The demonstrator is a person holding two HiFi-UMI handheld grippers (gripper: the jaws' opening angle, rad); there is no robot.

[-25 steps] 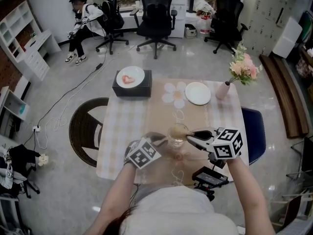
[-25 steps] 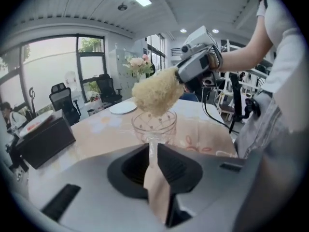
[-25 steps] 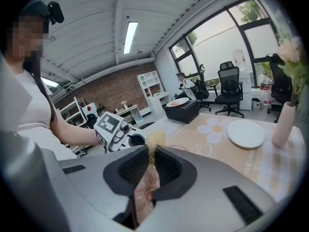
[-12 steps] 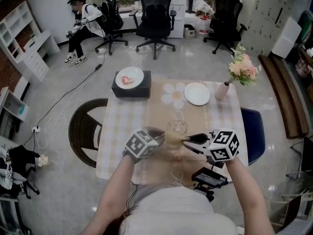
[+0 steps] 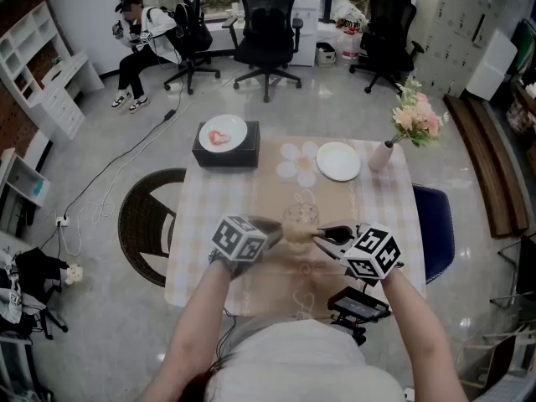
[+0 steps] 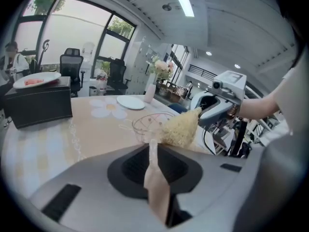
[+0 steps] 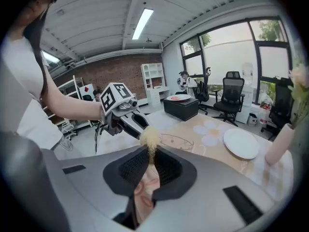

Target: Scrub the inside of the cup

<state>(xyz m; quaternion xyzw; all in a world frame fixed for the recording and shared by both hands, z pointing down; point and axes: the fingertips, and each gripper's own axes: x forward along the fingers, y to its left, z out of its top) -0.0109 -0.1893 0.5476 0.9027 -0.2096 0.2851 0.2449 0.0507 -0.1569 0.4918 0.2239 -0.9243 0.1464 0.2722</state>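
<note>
A clear glass cup (image 5: pixel 301 218) stands near the middle of the table (image 5: pixel 276 182), which has a beige runner. My left gripper (image 5: pixel 272 227) reaches it from the left and is shut on the thin glass wall (image 6: pixel 152 129). From the right comes my right gripper (image 5: pixel 317 238), shut on a yellowish fibrous sponge (image 5: pixel 294 235). The sponge (image 7: pixel 150 137) sits at the cup's near rim (image 7: pixel 176 141), close to the left gripper's fingers (image 7: pixel 136 123). In the left gripper view the sponge (image 6: pixel 180 129) overlaps the rim; whether it is inside the cup I cannot tell.
A black box (image 5: pixel 226 151) carrying a plate with red food sits at the table's far left. A white plate (image 5: pixel 338 159) and a pink vase of flowers (image 5: pixel 382 153) stand far right. Chairs flank the table (image 5: pixel 147 224) (image 5: pixel 436 229). A black device (image 5: pixel 358 302) hangs at the near edge.
The left gripper has rolled and moved up and right, with the cup still in it. The right gripper has come down and left, bringing the sponge against the cup's near rim.
</note>
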